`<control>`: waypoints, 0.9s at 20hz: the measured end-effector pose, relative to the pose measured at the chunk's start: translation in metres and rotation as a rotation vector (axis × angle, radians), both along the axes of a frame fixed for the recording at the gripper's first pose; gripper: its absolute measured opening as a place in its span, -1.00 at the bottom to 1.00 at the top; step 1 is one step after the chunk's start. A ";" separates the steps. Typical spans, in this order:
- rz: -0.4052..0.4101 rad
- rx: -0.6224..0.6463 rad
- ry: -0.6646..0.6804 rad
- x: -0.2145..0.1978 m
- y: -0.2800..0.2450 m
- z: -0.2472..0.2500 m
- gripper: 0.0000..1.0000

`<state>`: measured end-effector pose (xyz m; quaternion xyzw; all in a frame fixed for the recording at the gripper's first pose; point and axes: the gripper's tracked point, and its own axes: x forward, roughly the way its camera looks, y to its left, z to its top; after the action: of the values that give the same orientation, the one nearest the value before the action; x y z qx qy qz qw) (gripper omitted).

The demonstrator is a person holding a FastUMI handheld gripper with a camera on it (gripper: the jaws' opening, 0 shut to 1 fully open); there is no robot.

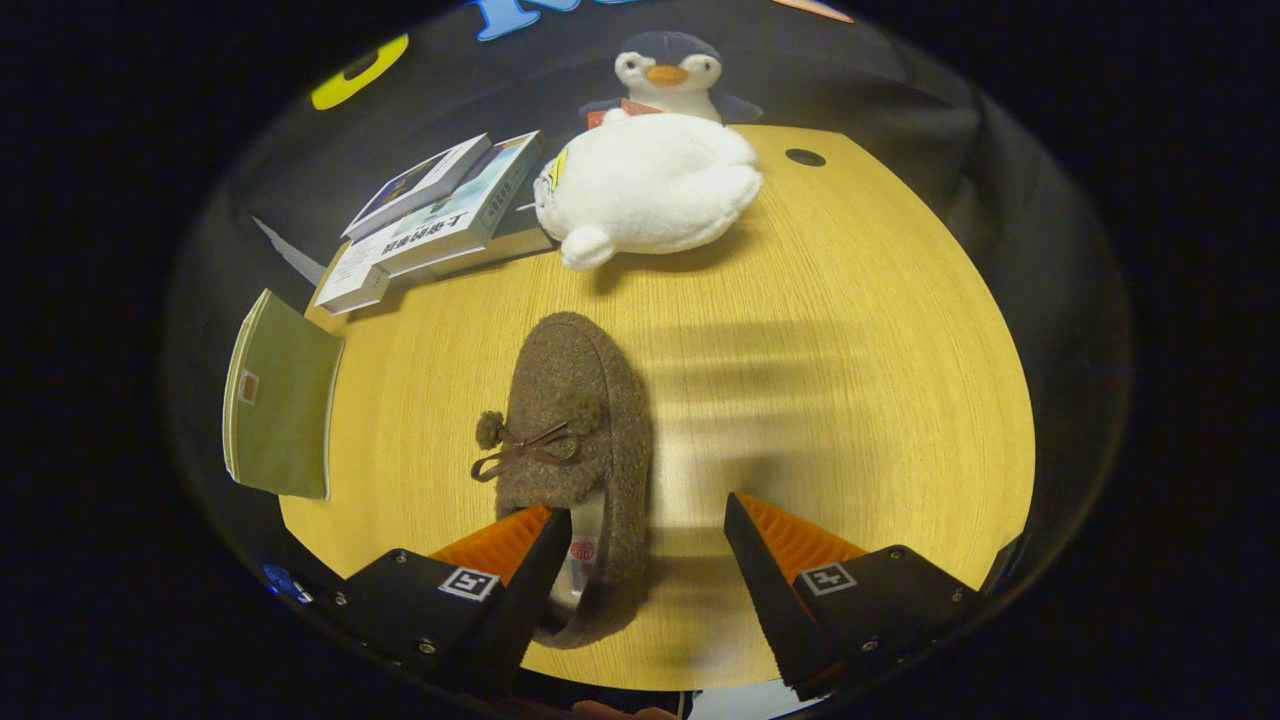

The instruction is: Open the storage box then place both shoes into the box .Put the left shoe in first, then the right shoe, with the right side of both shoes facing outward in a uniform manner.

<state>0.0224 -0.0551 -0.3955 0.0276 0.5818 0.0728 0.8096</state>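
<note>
My tongs (648, 535) are wide open, the two fingers spread well apart over the wooden table (850, 400). The brown fuzzy shoe (575, 440) lies on the table, heel end toward me and toe pointing away, with its little bow and pompom on top. Its heel opening sits right at my left finger (535, 570); that finger's tip overlaps the near rim of the shoe, and I cannot tell whether it is touching or just hovering above. My right finger (765, 570) is clear of the shoe, with bare table between them. So nothing is clamped: the shoe is partly between the fingers, hugging the left one. Inside the shoe's opening I can see a pale insole with a small round mark.

Beyond the fingers, past the toe, a white plush toy (650, 190) lies on the table, and a stuffed penguin (668, 70) stands just behind it. Ahead and to the left of my left finger is a stack of books (440, 220), and nearer on that side a green booklet (280, 400) hangs off the table's edge.
</note>
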 end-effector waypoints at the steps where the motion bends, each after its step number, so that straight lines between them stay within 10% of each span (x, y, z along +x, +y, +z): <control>1: 0.007 -0.023 0.018 0.001 -0.003 -0.007 0.72; 4: 0.022 0.027 0.022 0.012 0.016 -0.017 0.32; 7: -0.027 0.007 0.016 0.017 0.017 -0.015 -0.92; 18: 0.016 0.070 -0.035 0.027 0.058 0.045 -0.99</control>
<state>0.0497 0.0025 -0.3501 0.0502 0.5650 0.1001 0.8174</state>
